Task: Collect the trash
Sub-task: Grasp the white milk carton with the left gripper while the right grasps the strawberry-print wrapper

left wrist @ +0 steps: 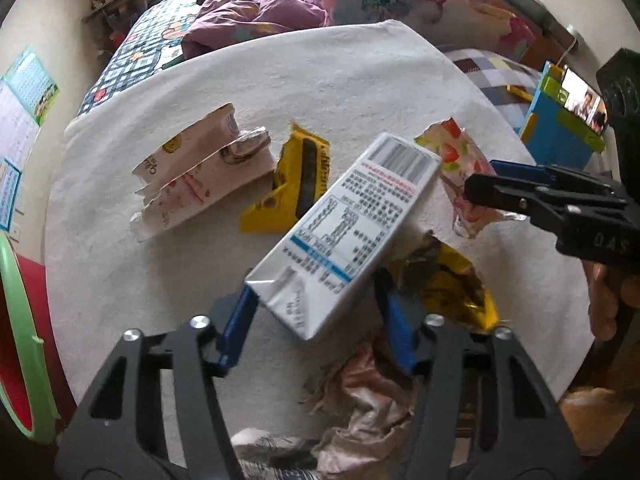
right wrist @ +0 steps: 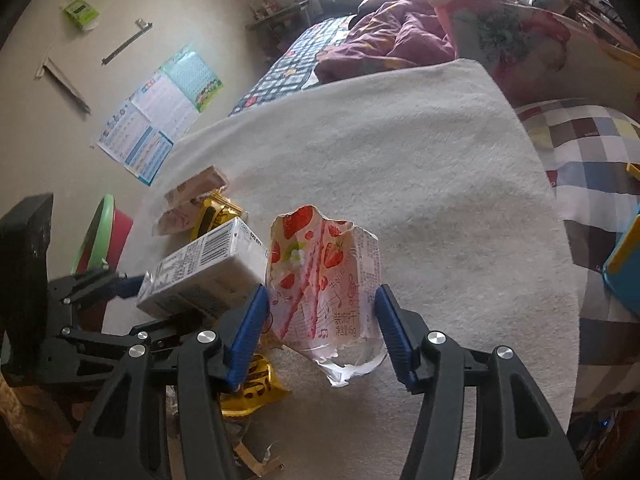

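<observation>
My left gripper (left wrist: 316, 304) is shut on a white milk carton (left wrist: 344, 232) and holds it tilted above the white cloth; the carton also shows in the right wrist view (right wrist: 208, 272). My right gripper (right wrist: 320, 320) is shut on a torn strawberry snack wrapper (right wrist: 324, 280), held upright above the cloth; the wrapper also shows in the left wrist view (left wrist: 464, 168). A torn white wrapper (left wrist: 192, 172), a yellow wrapper (left wrist: 292, 188), a crumpled gold wrapper (left wrist: 452, 284) and crumpled pink paper (left wrist: 368, 408) lie on the cloth.
The white cloth (right wrist: 400, 160) covers a round table. A bed with a purple quilt (right wrist: 392, 40) is behind. A green and red basin (left wrist: 20, 332) is at the left. A blue and yellow stand with a phone (left wrist: 560, 120) stands at the right.
</observation>
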The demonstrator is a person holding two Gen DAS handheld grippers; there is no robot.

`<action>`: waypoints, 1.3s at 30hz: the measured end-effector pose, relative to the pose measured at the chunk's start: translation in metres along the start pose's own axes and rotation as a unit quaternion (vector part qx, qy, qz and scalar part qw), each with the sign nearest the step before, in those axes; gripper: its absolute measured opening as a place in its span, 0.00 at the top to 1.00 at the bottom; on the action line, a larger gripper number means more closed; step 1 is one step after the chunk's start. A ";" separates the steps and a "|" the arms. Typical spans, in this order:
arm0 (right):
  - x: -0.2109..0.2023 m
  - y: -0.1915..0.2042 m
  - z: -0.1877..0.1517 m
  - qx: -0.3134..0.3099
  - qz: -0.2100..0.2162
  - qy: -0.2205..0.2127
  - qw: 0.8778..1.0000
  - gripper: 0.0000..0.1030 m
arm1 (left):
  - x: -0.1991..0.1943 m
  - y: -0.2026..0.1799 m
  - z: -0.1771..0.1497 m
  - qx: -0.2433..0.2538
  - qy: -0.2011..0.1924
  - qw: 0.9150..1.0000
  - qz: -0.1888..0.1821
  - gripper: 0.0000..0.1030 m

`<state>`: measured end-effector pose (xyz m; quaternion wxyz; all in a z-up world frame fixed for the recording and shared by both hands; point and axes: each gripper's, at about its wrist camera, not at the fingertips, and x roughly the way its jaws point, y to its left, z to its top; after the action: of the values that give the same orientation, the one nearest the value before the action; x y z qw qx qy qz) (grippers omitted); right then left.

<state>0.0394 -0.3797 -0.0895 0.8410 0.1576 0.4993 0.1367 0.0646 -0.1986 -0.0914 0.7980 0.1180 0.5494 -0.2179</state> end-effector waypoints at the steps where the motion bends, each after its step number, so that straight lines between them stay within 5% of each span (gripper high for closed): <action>1: -0.001 0.001 0.000 -0.002 0.000 -0.002 1.000 0.47 | -0.002 0.001 -0.001 -0.004 -0.001 1.000 0.001 0.52; 10: 0.005 0.007 -0.003 -0.016 -0.010 0.002 1.000 0.47 | -0.013 0.026 -0.014 -0.069 -0.008 0.998 0.011 0.54; 17: 0.001 0.002 -0.004 0.000 -0.006 0.003 1.000 0.45 | -0.014 0.019 -0.014 -0.058 -0.015 0.998 0.004 0.53; 20: -0.002 -0.003 -0.006 0.012 -0.004 0.003 1.000 0.37 | -0.015 0.015 -0.011 -0.042 -0.020 0.999 -0.008 0.43; 35: -0.004 0.004 -0.009 0.012 -0.008 0.003 1.000 0.37 | -0.006 0.010 0.006 -0.059 -0.027 0.997 -0.030 0.43; 39: -0.004 0.006 -0.011 0.011 -0.007 0.003 1.000 0.37 | 0.003 0.006 0.010 -0.055 -0.017 0.998 -0.033 0.53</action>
<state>0.0276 -0.3746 -0.0884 0.8388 0.1627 0.5042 0.1256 0.0764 -0.1976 -0.0908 0.8047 0.0515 0.5508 -0.2156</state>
